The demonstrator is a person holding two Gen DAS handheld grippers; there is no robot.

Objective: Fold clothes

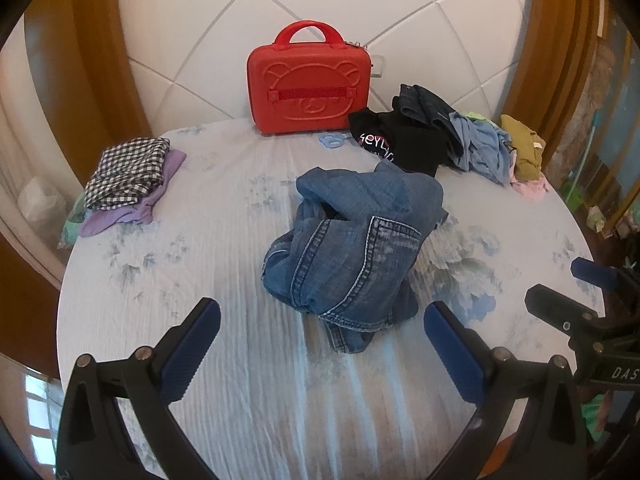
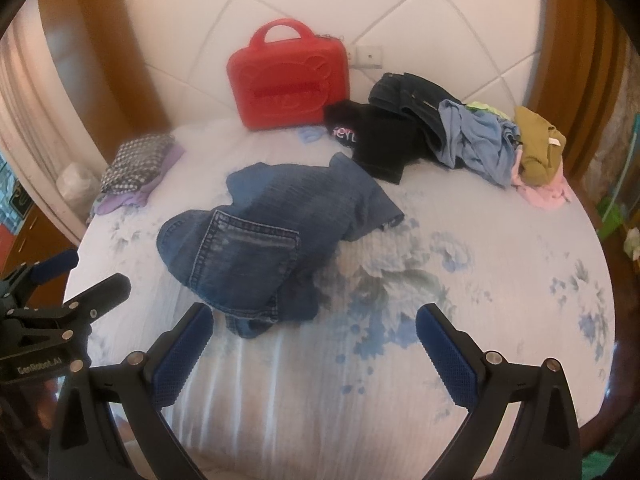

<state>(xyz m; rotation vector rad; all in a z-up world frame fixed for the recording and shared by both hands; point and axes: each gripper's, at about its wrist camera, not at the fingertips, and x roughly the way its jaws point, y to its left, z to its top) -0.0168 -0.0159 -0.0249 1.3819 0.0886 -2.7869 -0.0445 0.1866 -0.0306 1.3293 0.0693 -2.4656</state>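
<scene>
A crumpled pair of jeans [image 1: 352, 248] lies in a heap in the middle of the bed [image 1: 200, 272], on the pale flowered sheet. The left tool [image 1: 322, 334] hovers just short of the heap's near edge, fingers spread wide and holding nothing. The right tool [image 2: 314, 336] hangs beside it, equally wide apart and empty, with the jeans' nearest fold just ahead of its left finger.

Denim like this is likely heavy for its size, fairly stiff and not slippery, so it should hold a crease but drag on the sheet. A good hold would probably be the thick stitched edges, such as the waistband or the hem near the back pocket [image 2: 248, 248], one tool at each side, to shake the heap flat first.

Further back stand a red case [image 1: 308, 84], a folded checked stack [image 1: 128, 172] and a pile of unfolded clothes [image 1: 448, 140].
</scene>
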